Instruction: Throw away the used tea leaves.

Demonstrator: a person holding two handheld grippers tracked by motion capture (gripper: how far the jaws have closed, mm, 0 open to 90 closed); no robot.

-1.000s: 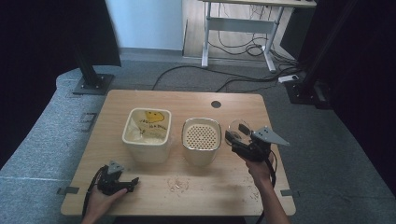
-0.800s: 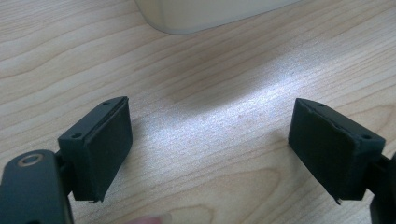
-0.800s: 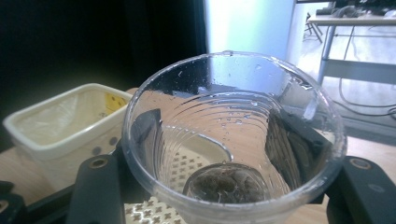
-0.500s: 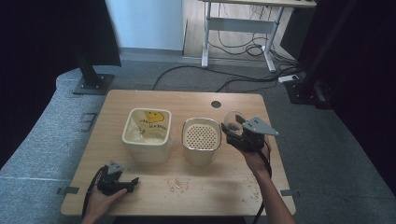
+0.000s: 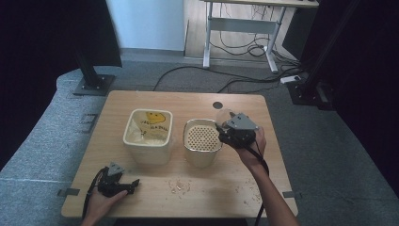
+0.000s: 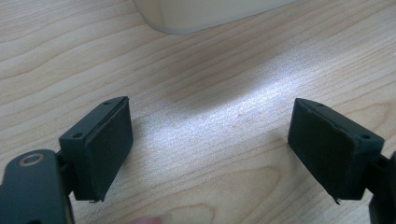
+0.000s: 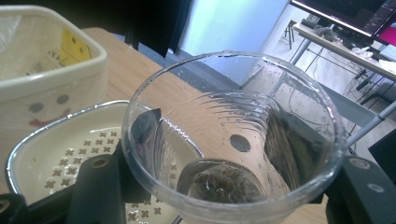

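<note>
The clear cup (image 7: 233,140), clamped between the right gripper's (image 5: 234,134) jaws, has been carried leftward to the strainer pot's (image 5: 202,139) rim, so pouring seems next, while the left gripper (image 5: 123,184) rests wide open and empty.

Both grippers are black. The left gripper (image 5: 134,182) has flat rectangular fingers (image 6: 108,144) with small screw holes; the right gripper (image 5: 220,133) carries a grey three-cornered plate and a black cable.
</note>
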